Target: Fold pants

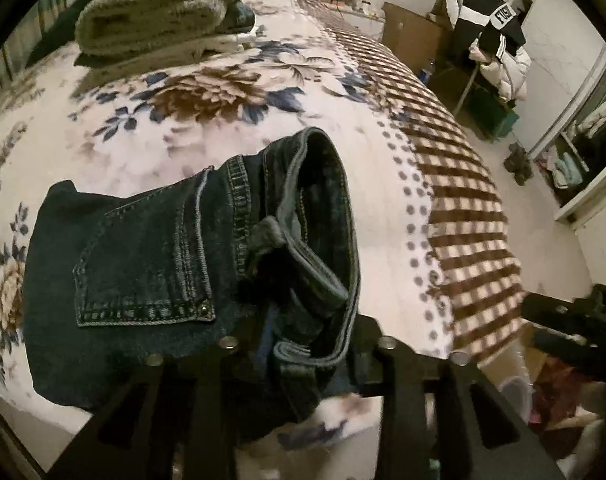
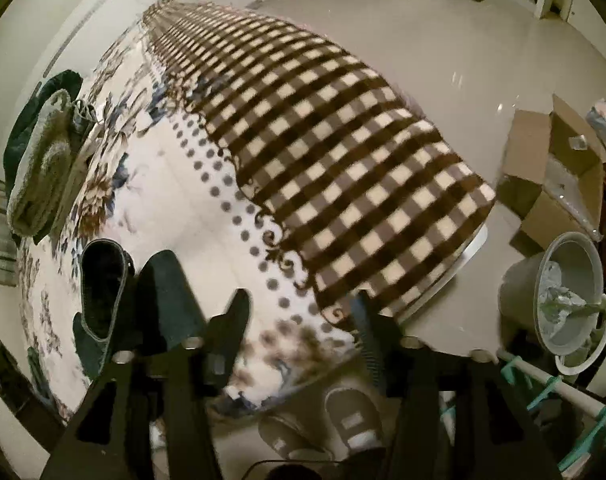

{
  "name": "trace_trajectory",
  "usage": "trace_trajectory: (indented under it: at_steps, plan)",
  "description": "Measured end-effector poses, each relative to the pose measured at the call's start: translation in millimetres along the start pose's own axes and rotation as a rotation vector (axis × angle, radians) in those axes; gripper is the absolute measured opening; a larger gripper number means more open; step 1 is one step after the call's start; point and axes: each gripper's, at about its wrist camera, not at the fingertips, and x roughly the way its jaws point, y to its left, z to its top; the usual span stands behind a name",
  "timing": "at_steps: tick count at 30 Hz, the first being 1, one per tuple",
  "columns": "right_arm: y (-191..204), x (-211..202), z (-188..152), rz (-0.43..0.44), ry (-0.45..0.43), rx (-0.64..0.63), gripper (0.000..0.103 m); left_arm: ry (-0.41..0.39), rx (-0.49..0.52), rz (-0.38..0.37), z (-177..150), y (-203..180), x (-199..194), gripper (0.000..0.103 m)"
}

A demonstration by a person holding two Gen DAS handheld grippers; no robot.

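Observation:
Folded dark blue jeans (image 1: 163,264) lie on the floral bed cover (image 1: 143,152), back pocket up, waistband curled open toward the right. My left gripper (image 1: 307,354) sits at the near edge of the jeans with denim between its fingers; how far the jaws are closed is hidden by the cloth. In the right wrist view the jeans (image 2: 103,292) lie at lower left. My right gripper (image 2: 299,316) is open and empty over the bed's corner, to the right of the jeans. The right gripper also shows in the left wrist view at the right edge (image 1: 571,332).
Folded grey blankets (image 1: 159,12) are stacked at the far side of the bed. The checked blanket edge (image 2: 343,168) hangs over the bed side. On the floor stand cardboard boxes (image 2: 551,176), a bucket (image 2: 567,304) and slippers (image 2: 343,420). A chair with clothes (image 1: 491,36) stands beyond.

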Motion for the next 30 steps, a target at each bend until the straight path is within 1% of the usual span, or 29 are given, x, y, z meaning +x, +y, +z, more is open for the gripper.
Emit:
trace_trajectory:
  at_steps: [1,2,3,4,5,7,8,10,12,14,16,17,18,19,20,21,22,23,24,25,28,29,30]
  plan:
    - [1,4,2,0.030,0.020,0.000,0.075,0.009,-0.005,-0.035,4,2,-6,0.045]
    - [4,9,4,0.072,0.048,0.002,0.084,0.011,-0.009,-0.056,4,4,-9,0.063]
    - [8,13,5,0.096,0.065,0.003,0.093,0.004,-0.021,-0.062,10,10,-23,0.083]
    - [13,17,7,0.129,0.082,0.000,0.095,-0.005,-0.025,-0.067,11,14,-28,0.086]
    - [22,23,8,0.180,0.108,-0.009,0.098,-0.024,-0.044,-0.078,15,24,-41,0.086]
    - [47,35,10,0.252,0.146,-0.049,0.099,-0.050,-0.086,-0.062,21,49,-60,0.086]
    - [61,41,11,0.285,0.162,-0.076,0.099,-0.057,-0.116,-0.032,23,68,-70,0.086]
    - [90,57,10,0.341,0.209,-0.130,0.100,-0.048,-0.155,0.034,25,98,-77,0.086]
    - [116,75,7,0.375,0.257,-0.165,0.101,-0.026,-0.204,0.098,22,135,-78,0.086]
    - [134,91,6,0.388,0.294,-0.185,0.101,0.016,-0.250,0.166,17,169,-73,0.086]
    - [148,114,4,0.336,0.358,-0.193,0.100,0.048,-0.293,0.187,12,193,-66,0.086]
    - [151,127,1,0.309,0.404,-0.187,0.096,0.070,-0.319,0.203,9,206,-61,0.086]
    - [153,138,-2,0.278,0.435,-0.167,0.081,0.086,-0.340,0.201,8,214,-55,0.086]
    - [153,141,-4,0.273,0.428,-0.159,0.069,0.097,-0.361,0.190,6,220,-52,0.086]
    - [154,139,-6,0.281,0.408,-0.160,0.050,0.114,-0.387,0.185,7,228,-46,0.086]
    - [155,134,-8,0.280,0.393,-0.164,0.035,0.118,-0.406,0.171,8,232,-44,0.086]
    - [155,128,-9,0.279,0.376,-0.164,0.024,0.120,-0.426,0.147,12,236,-40,0.086]
    - [154,117,-10,0.278,0.355,-0.153,0.011,0.122,-0.444,0.131,16,238,-36,0.086]
    - [153,110,-9,0.290,0.349,-0.144,0.011,0.121,-0.455,0.122,20,240,-35,0.086]
    - [152,100,-10,0.297,0.339,-0.135,0.011,0.122,-0.468,0.089,26,241,-30,0.086]
    - [145,76,-8,0.258,0.289,-0.130,0.011,0.129,-0.477,0.040,44,238,-19,0.086]
    - [138,71,-6,0.248,0.285,-0.105,0.011,0.147,-0.472,0.007,51,235,-8,0.086]
    - [130,68,-4,0.240,0.288,-0.082,0.011,0.168,-0.468,-0.001,56,236,3,0.086]
